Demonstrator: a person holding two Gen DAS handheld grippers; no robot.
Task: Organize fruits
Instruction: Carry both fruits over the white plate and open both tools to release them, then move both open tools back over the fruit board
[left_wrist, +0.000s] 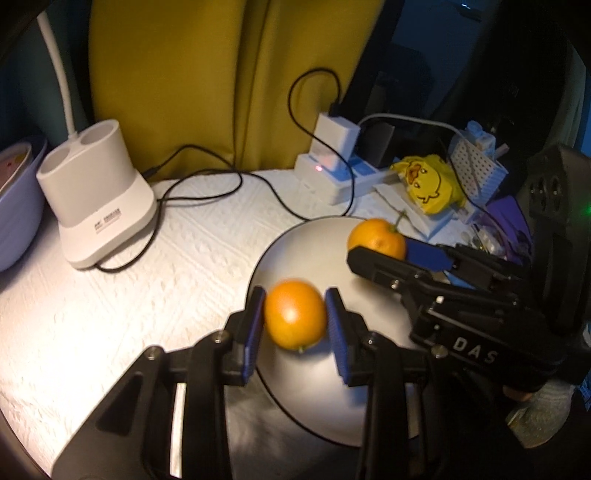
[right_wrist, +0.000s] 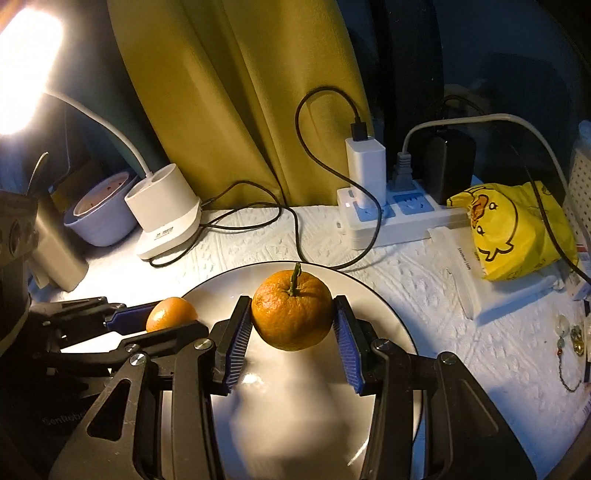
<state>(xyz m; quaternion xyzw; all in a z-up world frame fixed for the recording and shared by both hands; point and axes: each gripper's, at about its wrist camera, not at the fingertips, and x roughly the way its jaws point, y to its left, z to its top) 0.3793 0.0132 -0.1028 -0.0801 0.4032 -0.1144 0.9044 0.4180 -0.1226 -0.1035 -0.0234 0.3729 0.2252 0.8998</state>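
My left gripper (left_wrist: 295, 317) is shut on a smooth orange (left_wrist: 294, 314) over the left part of a white plate (left_wrist: 295, 240). My right gripper (right_wrist: 291, 325) is shut on a stemmed orange (right_wrist: 291, 308) over the same plate (right_wrist: 376, 302). In the left wrist view the right gripper (left_wrist: 388, 254) comes in from the right with the stemmed orange (left_wrist: 376, 238) at the plate's far side. In the right wrist view the left gripper (right_wrist: 162, 321) comes in from the left holding the smooth orange (right_wrist: 171, 312). Whether either orange touches the plate I cannot tell.
A white lamp base (left_wrist: 98, 192) with black cables stands at the back left, beside a lilac bowl (right_wrist: 98, 218). A power strip with chargers (right_wrist: 380, 214) sits at the back. A yellow duck bag (right_wrist: 513, 229) and small items lie at the right.
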